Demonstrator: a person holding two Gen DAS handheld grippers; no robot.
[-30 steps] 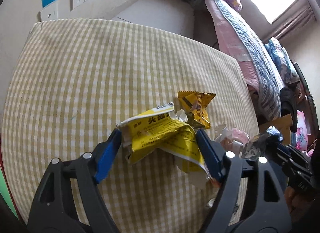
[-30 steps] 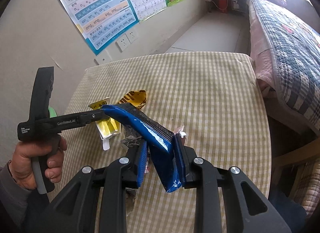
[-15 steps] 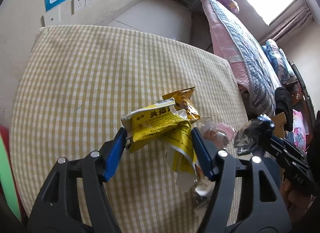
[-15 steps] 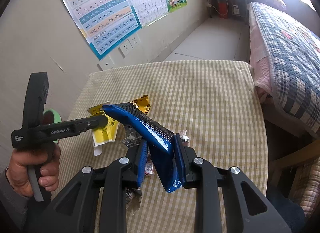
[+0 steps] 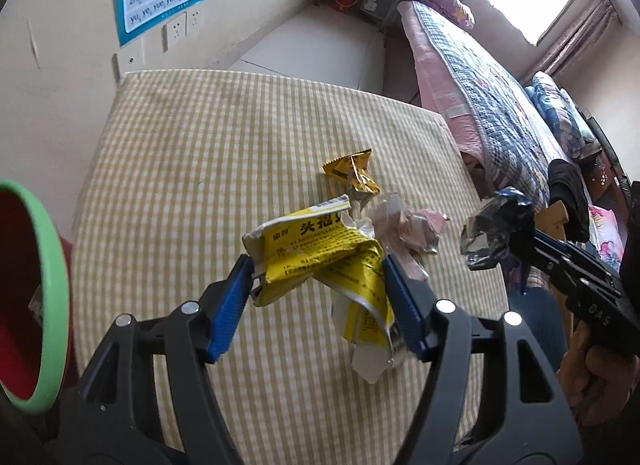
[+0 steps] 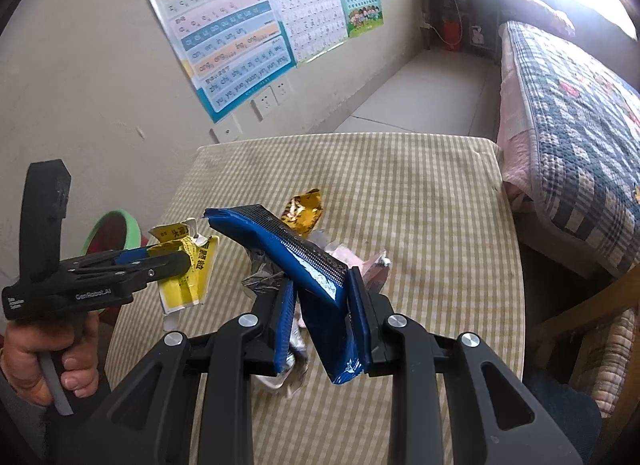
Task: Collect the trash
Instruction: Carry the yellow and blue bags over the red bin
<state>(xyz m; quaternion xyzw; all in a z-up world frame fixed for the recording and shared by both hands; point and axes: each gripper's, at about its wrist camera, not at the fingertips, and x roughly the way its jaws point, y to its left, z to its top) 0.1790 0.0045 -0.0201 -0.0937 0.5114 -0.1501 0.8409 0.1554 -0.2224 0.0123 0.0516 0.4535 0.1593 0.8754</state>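
Left wrist view shows the left gripper (image 5: 316, 285) clamped on a crumpled yellow packet (image 5: 320, 249), its blue pads pressing both sides and the packet's torn tail hanging below the right pad. The packet is lifted clear of the checked table (image 5: 200, 169), above its near right part. Its jaws have just been closing a little on the packet, and they look settled now. The right gripper (image 6: 322, 305) is closed on a blue wrapper (image 6: 296, 261), which sticks up and to the left out of the jaws, its lower end poking out beneath them.

Two pieces lie loose on the table: a gold wrapper (image 5: 352, 173) toward the right edge, and just nearer than it a pink-and-white crumple (image 5: 404, 225) with some silver foil.

A red bin with a green rim (image 5: 44, 289) stands off the table's left edge, on the left gripper's side. The step in hand looks like carrying both loads to it. To do it well, keep both grips firm during the swing, since thin film slips easily. Bring the yellow packet fully over the bin mouth before releasing, so the dangling tail falls inside and not on the rim. The blue wrapper has the longer way to go across the table; carry it high enough to clear the loose pieces.
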